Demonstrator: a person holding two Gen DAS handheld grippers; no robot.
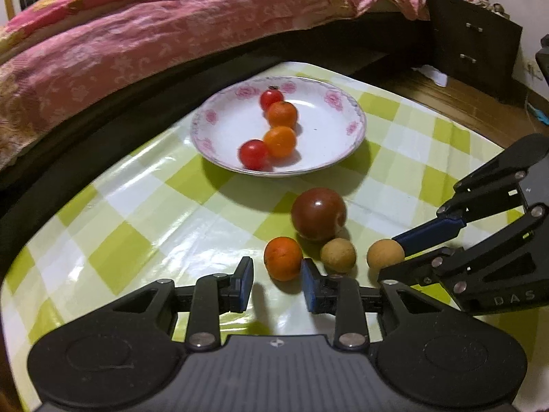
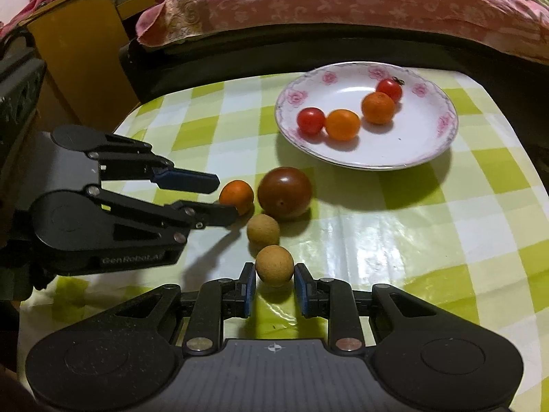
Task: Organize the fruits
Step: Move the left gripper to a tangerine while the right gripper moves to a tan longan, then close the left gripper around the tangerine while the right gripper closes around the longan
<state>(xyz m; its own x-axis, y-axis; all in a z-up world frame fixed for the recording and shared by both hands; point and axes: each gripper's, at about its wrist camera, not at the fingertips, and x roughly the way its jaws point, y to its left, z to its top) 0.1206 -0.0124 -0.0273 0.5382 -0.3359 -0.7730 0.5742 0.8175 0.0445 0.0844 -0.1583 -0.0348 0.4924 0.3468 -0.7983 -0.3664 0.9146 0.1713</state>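
Note:
A white flowered plate (image 1: 346,127) (image 2: 429,144) holds two cherry tomatoes and two small oranges. In front of it on the checked tablecloth lie a large dark tomato (image 1: 319,213) (image 2: 284,192), a small orange (image 1: 283,258) (image 2: 236,196) and a tan longan (image 1: 338,254) (image 2: 263,229). My left gripper (image 1: 278,285) (image 2: 226,197) is open, with the small orange at its fingertips, close to the right pad. My right gripper (image 2: 274,288) (image 1: 394,255) grips a second longan (image 2: 274,265) (image 1: 385,253) low over the cloth, with both pads against its sides.
A bed with a pink quilt (image 1: 137,34) runs along the table's far side. A dark drawer cabinet (image 1: 473,41) stands at the back right, and a yellow wooden cabinet (image 2: 79,61) at the left. The green-and-white tablecloth (image 2: 429,233) curves down at its edges.

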